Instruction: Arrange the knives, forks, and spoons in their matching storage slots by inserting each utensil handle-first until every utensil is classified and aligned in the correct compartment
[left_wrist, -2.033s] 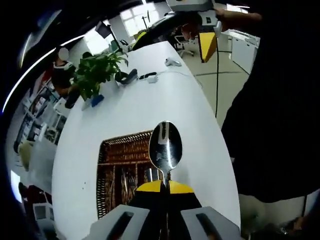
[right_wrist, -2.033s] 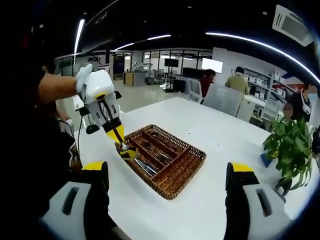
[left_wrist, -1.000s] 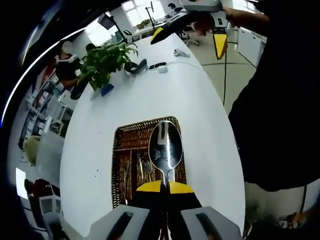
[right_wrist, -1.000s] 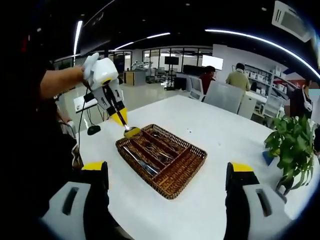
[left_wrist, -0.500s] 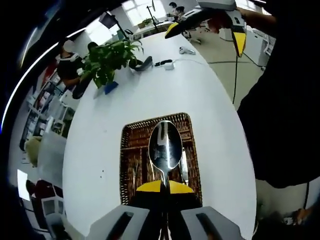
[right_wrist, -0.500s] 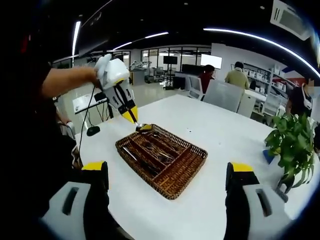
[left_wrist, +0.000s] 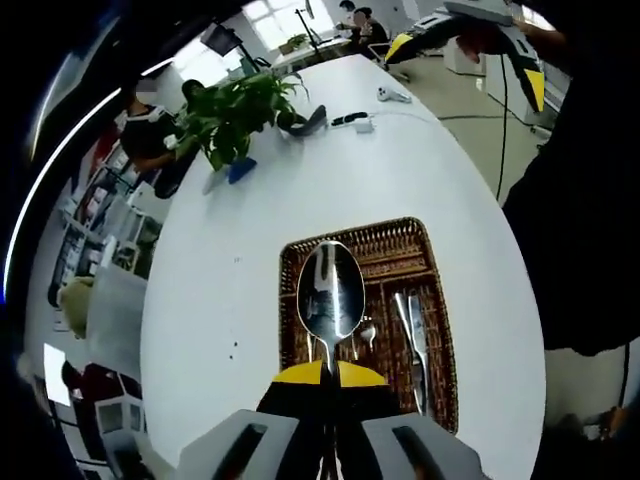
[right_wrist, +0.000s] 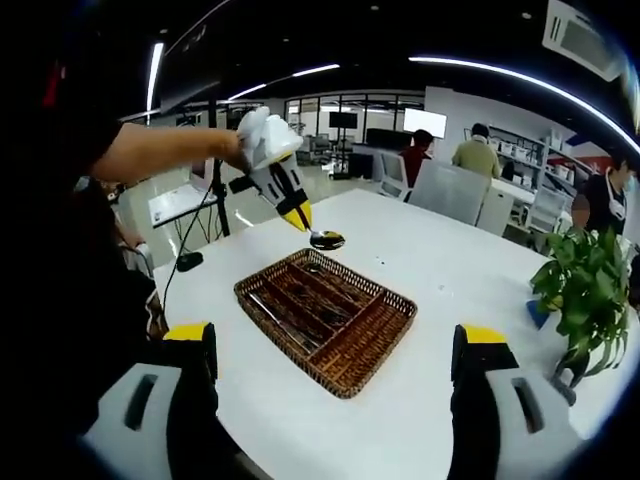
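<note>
In the left gripper view, a spoon (left_wrist: 330, 292) is pinched by its handle between the pressed-together yellow-tipped jaws of the left gripper (left_wrist: 329, 374), with the bowl standing straight ahead of the tips. Beyond and below the spoon, a wicker tray (left_wrist: 415, 246) is seen on a white table (left_wrist: 300, 180); two knives (left_wrist: 412, 338) are laid in a slot just right of the gripper, and more cutlery, too hidden to be named, is glimpsed beside the spoon's neck. Far ahead, a potted plant (left_wrist: 240, 112) is set on the table, and the right gripper (left_wrist: 470, 40) is seen at upper right with its jaws spread. In the right gripper view, the right gripper (right_wrist: 335, 345) is held wide apart with nothing between its jaws. Ahead of it, the wicker tray (right_wrist: 385, 335) is seen on the white table (right_wrist: 470, 270), and the left gripper (right_wrist: 300, 215) is held above the tray's far left end with the spoon (right_wrist: 326, 240) at its tip. The potted plant (right_wrist: 585, 290) is seen to the right.
</note>
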